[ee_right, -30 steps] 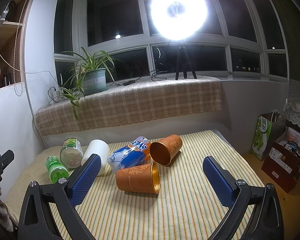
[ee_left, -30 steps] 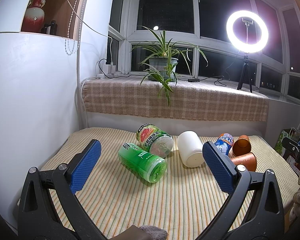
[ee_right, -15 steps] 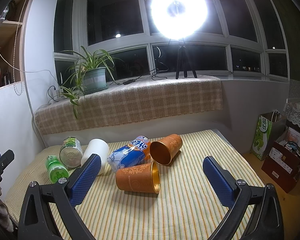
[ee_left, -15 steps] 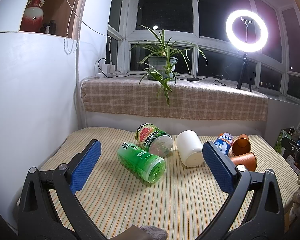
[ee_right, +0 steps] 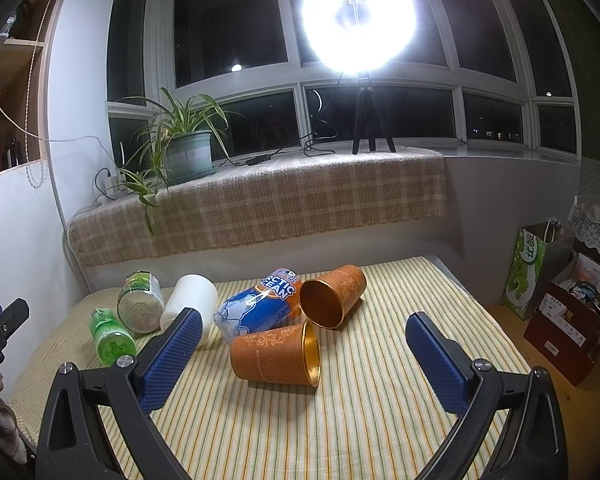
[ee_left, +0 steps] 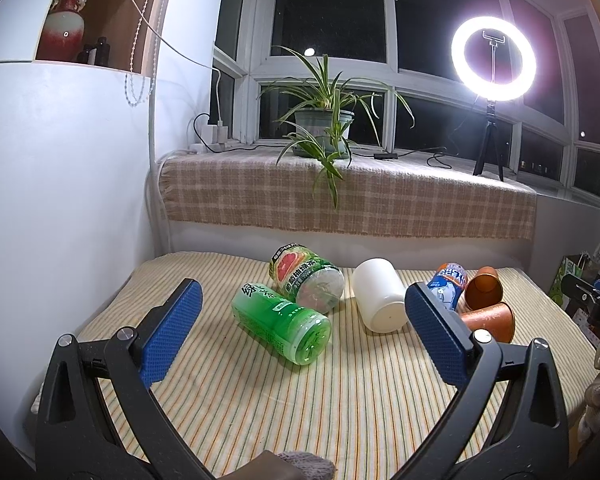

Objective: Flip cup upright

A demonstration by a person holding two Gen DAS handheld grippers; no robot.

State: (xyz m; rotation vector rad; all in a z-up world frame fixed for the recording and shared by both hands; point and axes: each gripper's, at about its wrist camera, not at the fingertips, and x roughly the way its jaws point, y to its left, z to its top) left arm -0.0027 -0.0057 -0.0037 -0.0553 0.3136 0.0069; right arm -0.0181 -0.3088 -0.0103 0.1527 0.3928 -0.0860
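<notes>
Several cups lie on their sides on the striped cloth. A white cup (ee_left: 380,298) (ee_right: 190,304) lies in the middle. Two copper cups lie to its right: a near one (ee_right: 274,356) (ee_left: 490,320) and a far one (ee_right: 332,296) (ee_left: 484,288) with its mouth facing me. My left gripper (ee_left: 300,334) is open and empty, hovering short of the green bottle and white cup. My right gripper (ee_right: 304,360) is open and empty, with the near copper cup between its fingers' lines of sight, further ahead.
A green bottle (ee_left: 280,320), a grapefruit-label jar (ee_left: 306,278) and a blue Arctic Ocean can (ee_right: 256,308) lie among the cups. A white wall (ee_left: 60,200) stands left. A checked ledge with a plant (ee_left: 324,132) and ring light (ee_left: 494,58) is behind. Bags (ee_right: 540,272) stand right of the table.
Both views have barely shifted. The objects lie where they were and both grippers stay open.
</notes>
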